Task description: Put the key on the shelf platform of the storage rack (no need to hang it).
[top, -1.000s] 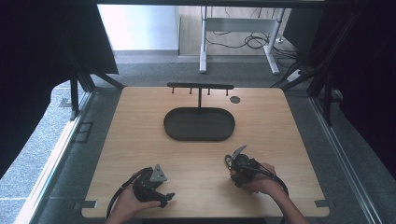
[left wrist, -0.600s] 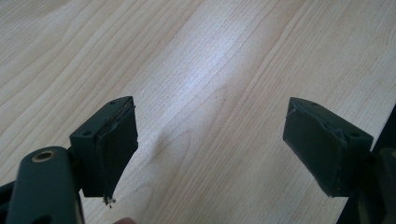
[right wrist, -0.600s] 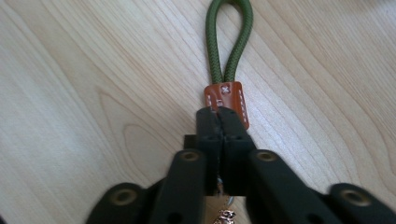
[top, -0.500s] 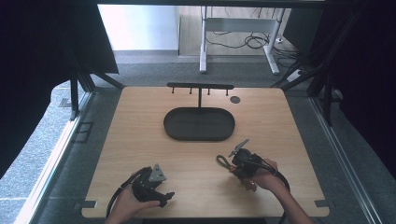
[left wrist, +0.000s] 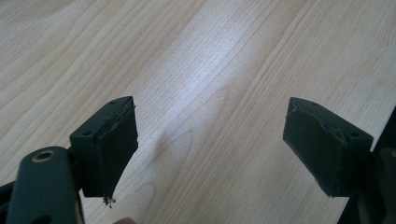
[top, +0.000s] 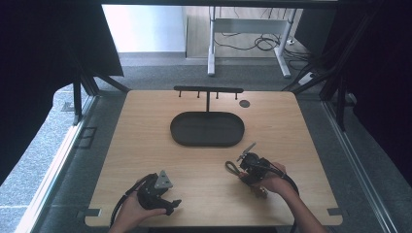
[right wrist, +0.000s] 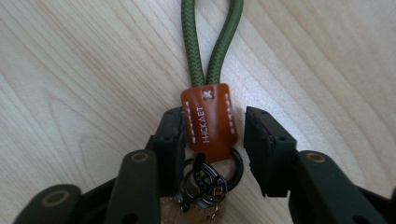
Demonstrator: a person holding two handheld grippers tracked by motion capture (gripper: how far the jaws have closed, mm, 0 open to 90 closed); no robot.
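Observation:
A keychain lies flat on the wooden table (top: 145, 145). It has an olive-green cord loop (right wrist: 212, 42), a brown leather tab (right wrist: 208, 116) and dark key rings (right wrist: 210, 179). My right gripper (right wrist: 214, 126) straddles the tab. Its left jaw touches the tab's edge and a narrow gap shows at the right jaw, so it is open. In the high view the right gripper (top: 244, 170) sits at the near right, with the cord loop (top: 231, 169) sticking out to its left. My left gripper (top: 171, 204) rests at the near left. Its jaws are wide open (left wrist: 210, 135) over bare wood.
A black oval tray (top: 184, 138) lies mid-table. Behind it stands a black rack with hooks (top: 208, 90), and a small dark disc (top: 244, 103) lies to the rack's right. The table's near edge runs just below both hands.
The right hand has shifted slightly right and nearer the front edge, and the green loop now shows to its left. The left gripper has not moved.

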